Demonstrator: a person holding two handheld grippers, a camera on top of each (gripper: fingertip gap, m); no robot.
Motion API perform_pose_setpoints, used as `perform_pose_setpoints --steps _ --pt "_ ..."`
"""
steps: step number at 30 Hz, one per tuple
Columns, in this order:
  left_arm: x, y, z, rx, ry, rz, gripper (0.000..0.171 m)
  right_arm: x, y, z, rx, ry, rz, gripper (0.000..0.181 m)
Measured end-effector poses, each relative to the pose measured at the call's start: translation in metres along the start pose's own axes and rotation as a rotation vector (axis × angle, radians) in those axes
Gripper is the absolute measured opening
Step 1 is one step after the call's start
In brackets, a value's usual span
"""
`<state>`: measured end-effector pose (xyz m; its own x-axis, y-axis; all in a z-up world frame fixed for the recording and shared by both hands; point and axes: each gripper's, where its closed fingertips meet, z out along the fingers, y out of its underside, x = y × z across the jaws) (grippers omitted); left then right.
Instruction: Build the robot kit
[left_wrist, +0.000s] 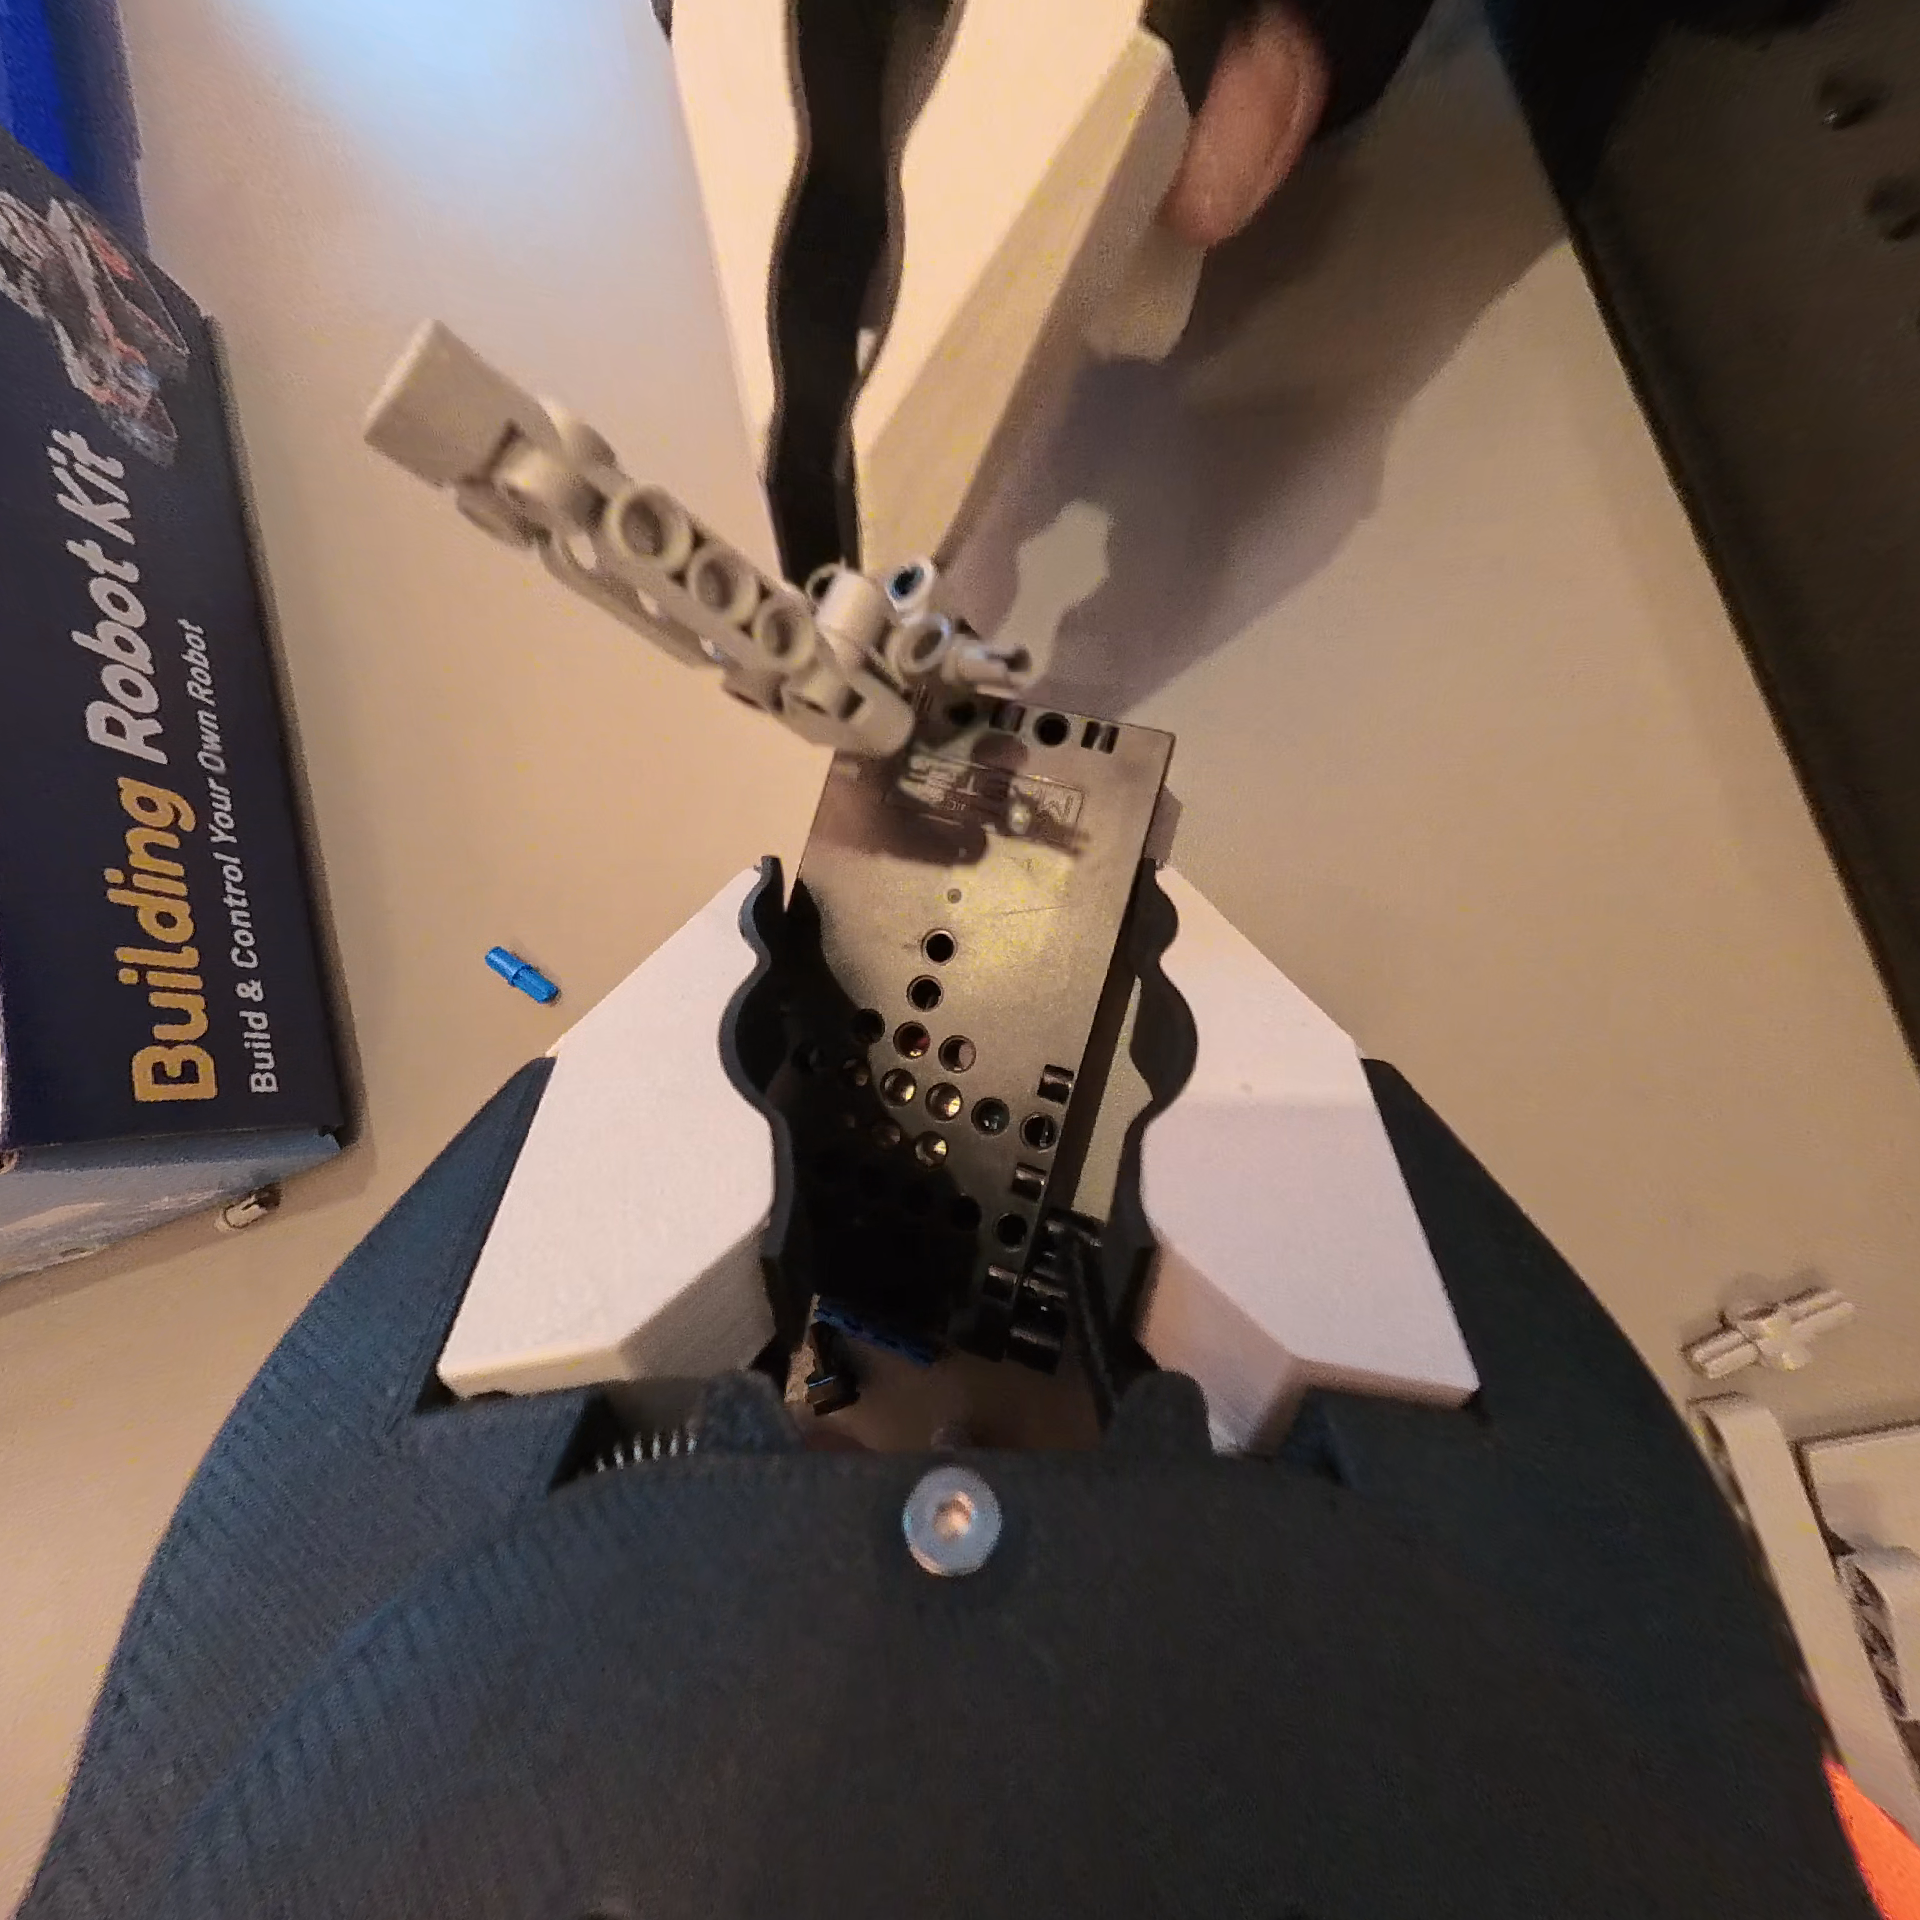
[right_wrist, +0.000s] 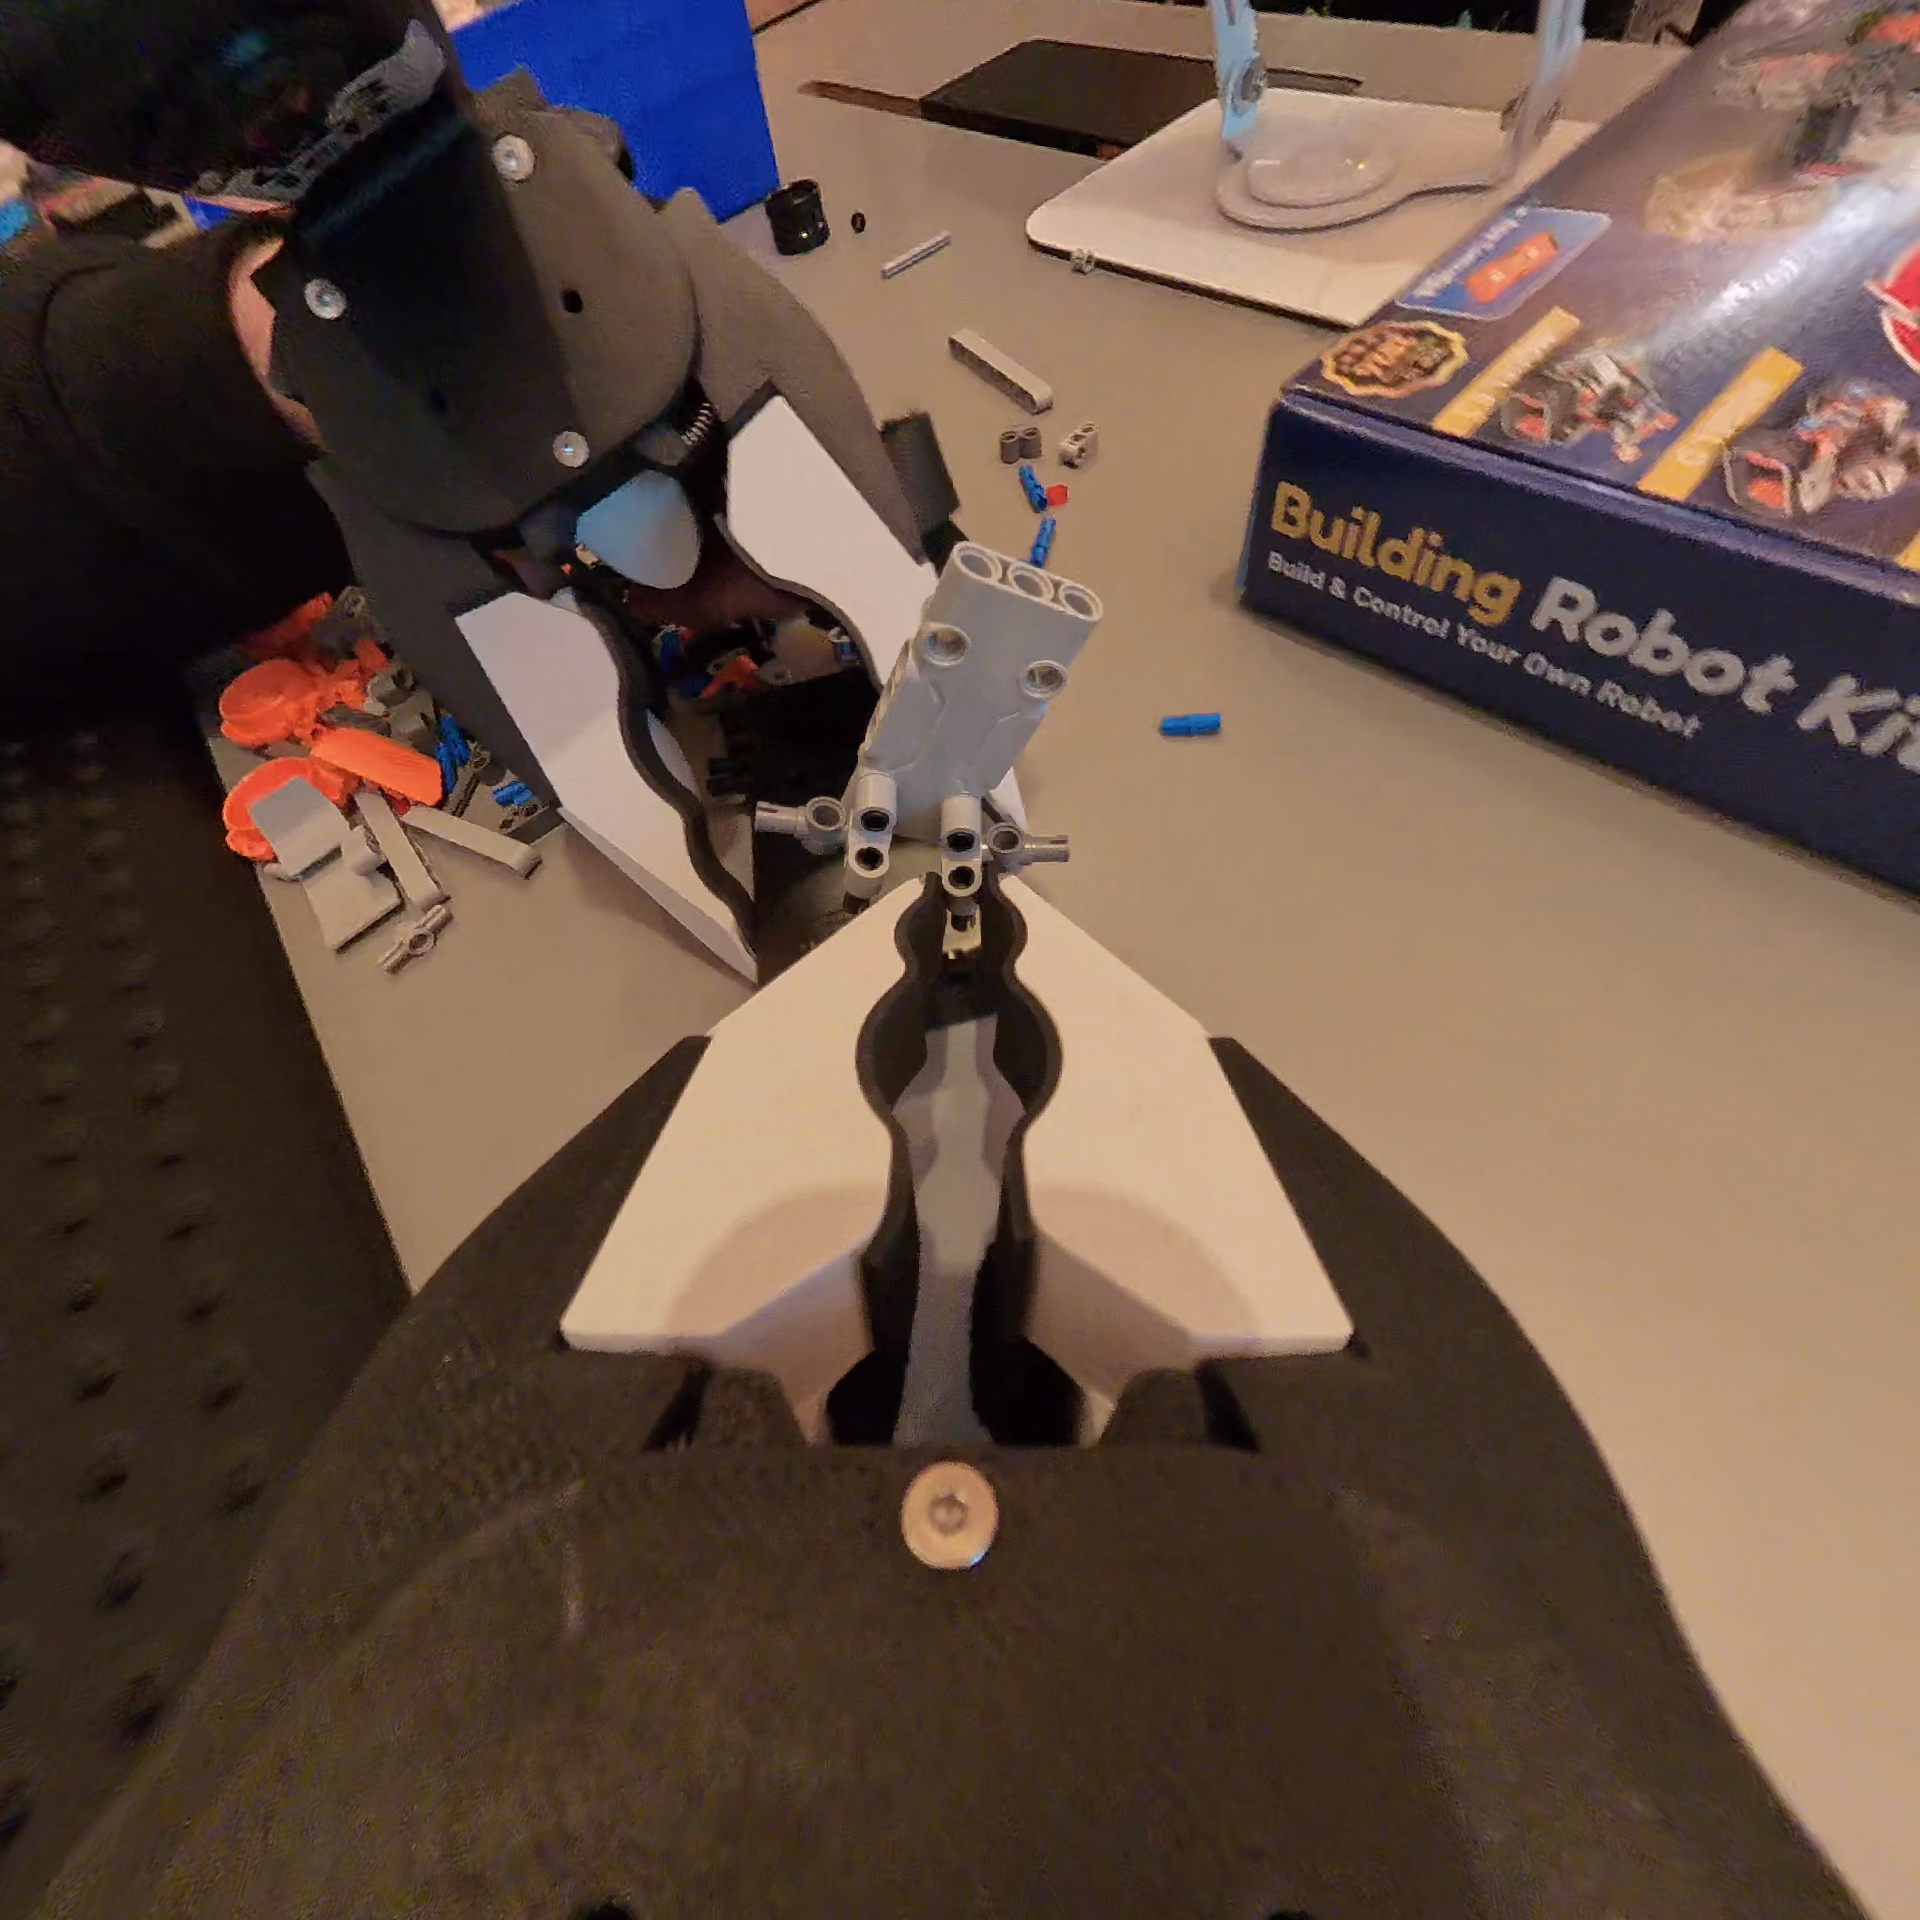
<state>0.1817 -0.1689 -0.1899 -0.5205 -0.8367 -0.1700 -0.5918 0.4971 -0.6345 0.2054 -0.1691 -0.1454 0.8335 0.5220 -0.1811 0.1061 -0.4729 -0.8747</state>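
Between the white fingers of the left gripper sits a black block with many holes. The fingers are squeezed against its two long sides and hold it tight. At the far end of the block, a grey toy piece made of bars with round holes touches its top edge and sticks up and to the left.

From the other side, the right gripper is almost closed. Its tips pinch a thin bottom part of the same grey toy piece, which stands tilted above them.

On the table a small blue pin lies just left of the left gripper. Farther left is a dark blue box with pictures on it. Near the left gripper, the right wrist view shows a heap of orange and grey parts. Behind it all stands a white stand.
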Motion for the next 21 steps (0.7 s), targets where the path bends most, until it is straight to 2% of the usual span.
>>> perform_pose_setpoints --steps 3,5,8,13,16,19,21 --pt "0.001 0.000 -0.003 0.007 0.027 -0.036 0.067 0.008 0.000 -0.012 0.034 0.020 0.011 0.005" --pt "-0.005 0.005 -0.010 -0.017 0.010 -0.049 0.078 0.015 0.001 -0.019 0.048 0.043 0.026 0.005" --pt "-0.005 0.010 -0.018 -0.062 0.013 -0.039 0.081 0.016 0.022 -0.018 -0.053 0.014 0.029 0.005" --pt "-0.006 0.017 -0.017 -0.085 0.016 -0.038 0.078 0.034 0.037 -0.023 -0.148 0.102 0.021 0.005" --pt "-0.004 0.023 -0.015 -0.125 0.018 -0.008 0.072 0.059 0.043 -0.034 -0.234 0.228 0.001 0.005" --pt "-0.003 0.021 -0.013 -0.126 0.022 -0.009 0.071 0.076 0.055 -0.041 -0.365 0.271 0.011 0.005" --pt "-0.003 0.020 -0.013 -0.119 0.021 -0.003 0.066 0.076 0.057 -0.039 -0.414 0.248 0.020 0.007"
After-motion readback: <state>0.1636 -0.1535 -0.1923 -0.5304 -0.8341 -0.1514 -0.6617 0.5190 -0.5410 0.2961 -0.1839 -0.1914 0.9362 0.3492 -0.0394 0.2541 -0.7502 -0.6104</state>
